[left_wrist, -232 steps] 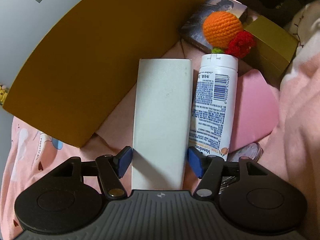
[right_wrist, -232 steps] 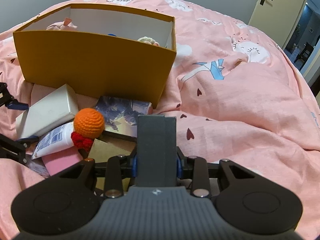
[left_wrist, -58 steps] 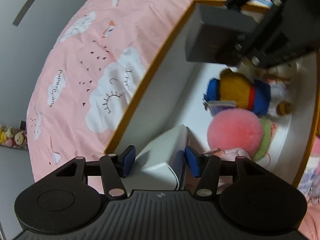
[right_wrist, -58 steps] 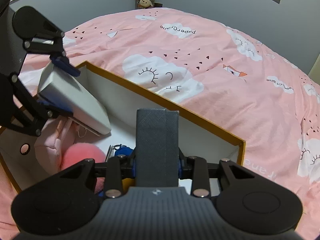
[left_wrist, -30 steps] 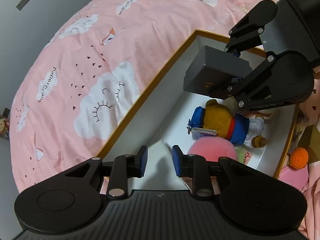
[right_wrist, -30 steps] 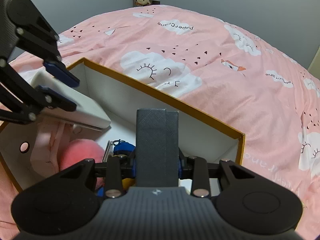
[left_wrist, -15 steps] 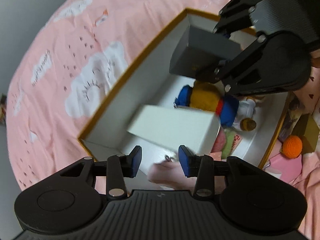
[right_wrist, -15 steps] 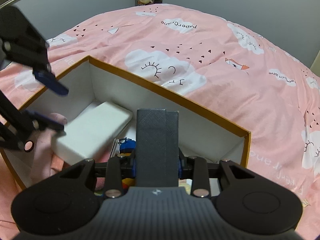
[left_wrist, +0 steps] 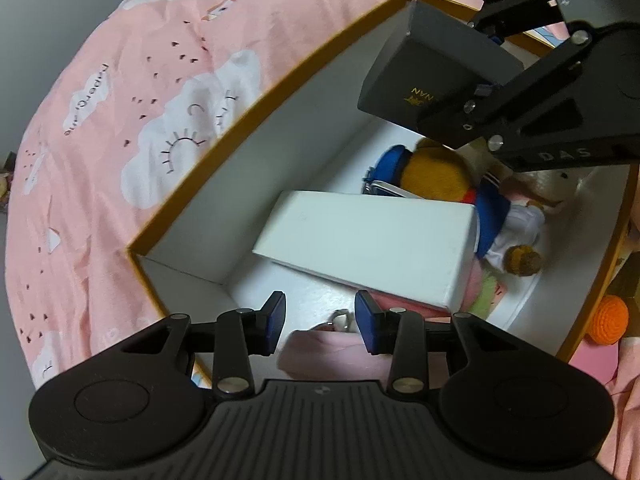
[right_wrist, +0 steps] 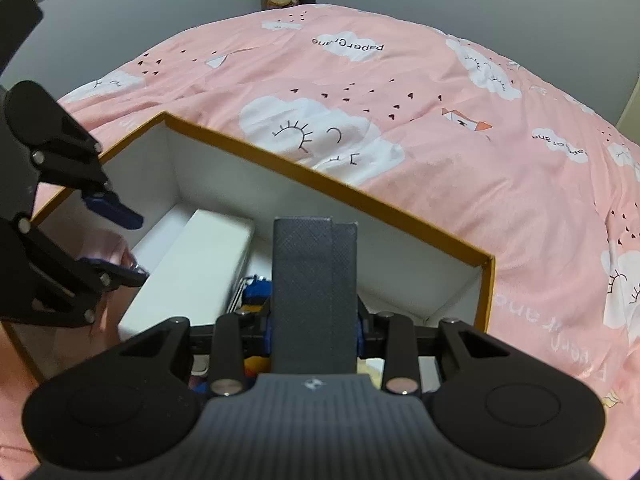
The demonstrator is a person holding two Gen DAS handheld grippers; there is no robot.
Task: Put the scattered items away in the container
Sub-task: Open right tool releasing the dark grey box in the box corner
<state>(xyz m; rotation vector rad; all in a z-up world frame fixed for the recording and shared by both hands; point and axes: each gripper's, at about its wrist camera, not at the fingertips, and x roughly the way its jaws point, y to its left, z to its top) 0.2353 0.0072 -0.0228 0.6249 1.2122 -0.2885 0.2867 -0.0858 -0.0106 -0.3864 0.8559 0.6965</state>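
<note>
White box (left_wrist: 372, 240) lies tilted inside the orange container (left_wrist: 256, 104); my left tongs (left_wrist: 320, 320) closing, empty; my right tongs (right_wrist: 316, 328) clamp the dark box (right_wrist: 314, 292).

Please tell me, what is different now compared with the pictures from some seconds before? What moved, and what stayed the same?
The white box was carried from the bed into the yellow container and let go; it now lies tilted on the toys inside. The left claw has nothing between its pads, and its jaws are closing a little. The right claw stayed clamped on the dark grey box, now held above the container.
</note>
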